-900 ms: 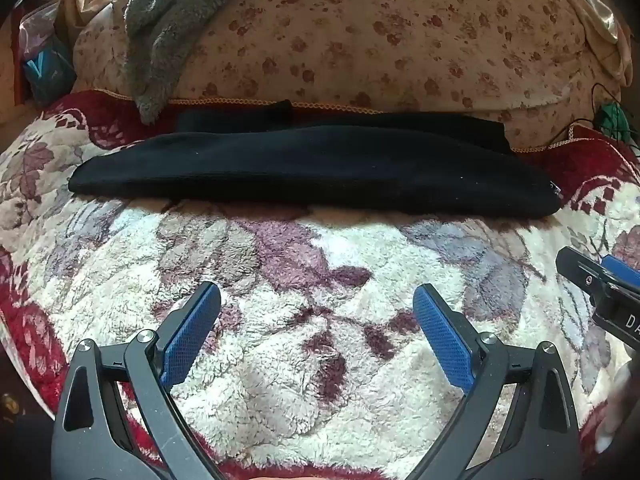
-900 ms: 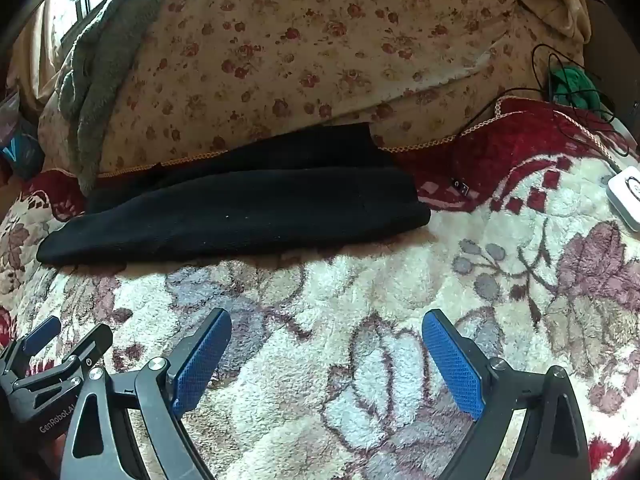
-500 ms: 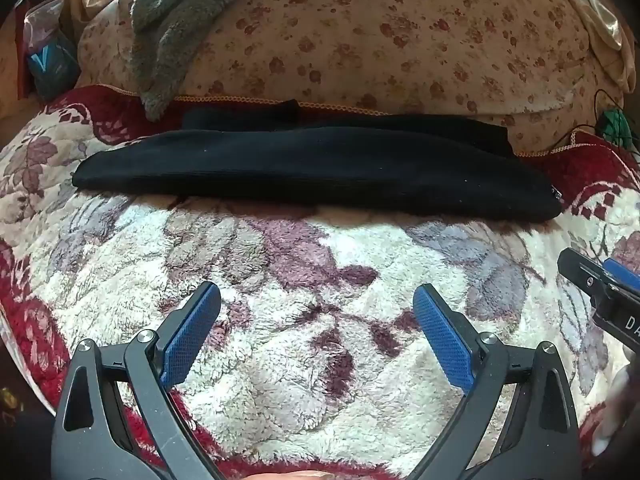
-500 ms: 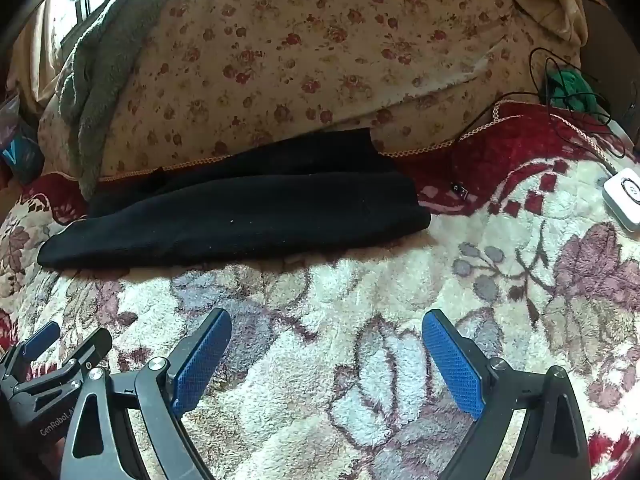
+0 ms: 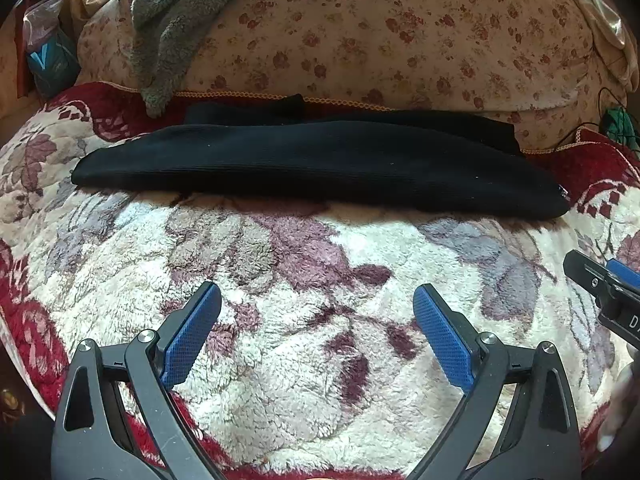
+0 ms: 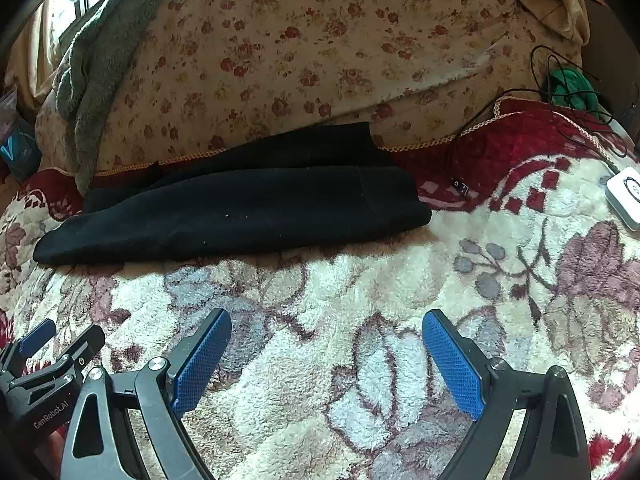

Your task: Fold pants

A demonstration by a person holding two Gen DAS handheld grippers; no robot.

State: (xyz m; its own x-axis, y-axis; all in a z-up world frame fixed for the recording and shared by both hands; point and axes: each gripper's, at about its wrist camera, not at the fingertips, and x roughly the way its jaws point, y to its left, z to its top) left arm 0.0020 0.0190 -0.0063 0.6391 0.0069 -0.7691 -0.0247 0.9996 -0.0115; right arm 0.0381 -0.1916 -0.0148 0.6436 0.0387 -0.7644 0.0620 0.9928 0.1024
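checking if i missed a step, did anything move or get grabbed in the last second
Almost nothing. Both views have drifted a touch, so the pants sit slightly lower in the left wrist view; nothing was taken hold of or let go. Left claw and right claw stay wide open and empty above the blanket, short of the pants. The pants lie as they did, a long black strip against the floral cushion.
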